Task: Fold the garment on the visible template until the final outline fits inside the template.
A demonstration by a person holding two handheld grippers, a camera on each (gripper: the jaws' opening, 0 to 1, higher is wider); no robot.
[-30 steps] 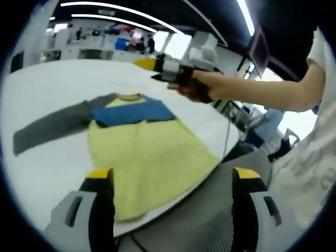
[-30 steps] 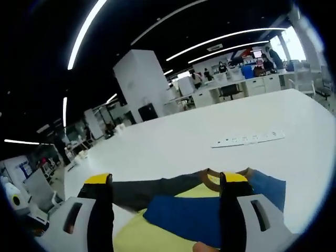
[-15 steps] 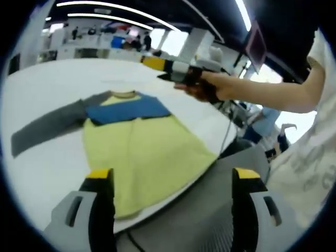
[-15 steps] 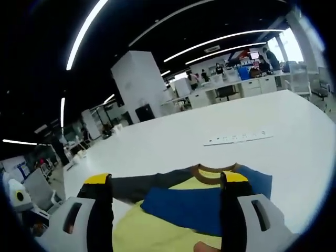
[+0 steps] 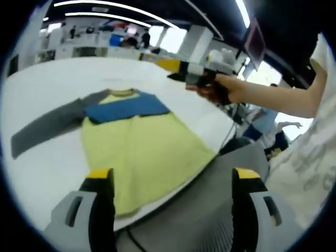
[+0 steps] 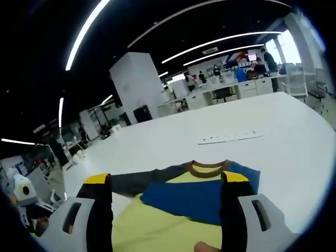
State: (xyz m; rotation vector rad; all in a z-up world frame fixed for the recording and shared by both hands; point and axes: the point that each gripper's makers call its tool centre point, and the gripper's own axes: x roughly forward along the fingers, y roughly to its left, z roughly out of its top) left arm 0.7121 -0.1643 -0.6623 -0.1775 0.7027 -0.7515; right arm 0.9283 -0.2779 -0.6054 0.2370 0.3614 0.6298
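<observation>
The garment (image 5: 142,152) — a long-sleeved shirt with a yellow body, a brown collar and a grey sleeve — lies flat on the white table (image 5: 47,84). In the left gripper view its hem reaches the near table edge, and the grey sleeve (image 5: 50,123) stretches out to the picture's left across bare table surface. A blue panel (image 5: 126,106) lies folded across the chest, just below the collar.

Your left tongs (image 5: 170,197) are held above the near table edge, jaws spread wide with nothing between them. One yellow-tipped jaw stands over the shirt's hem; the other stands over the grey surface beyond the table edge.

Your right tongs (image 5: 176,77) appear in the left gripper view, gripped in your hand (image 5: 220,90) and raised above the table beyond the garment's far side, well apart from the cloth. In the right gripper view the right tongs (image 6: 163,210) are likewise wide apart and empty, looking over the collar (image 6: 208,168) and the blue panel (image 6: 191,198) — no jaw touches the fabric.

A white strip (image 6: 228,137) lies on the table beyond the collar, apart from the garment. Whether it belongs to a template cannot be told, and no template outline is distinguishable around the shirt.
</observation>
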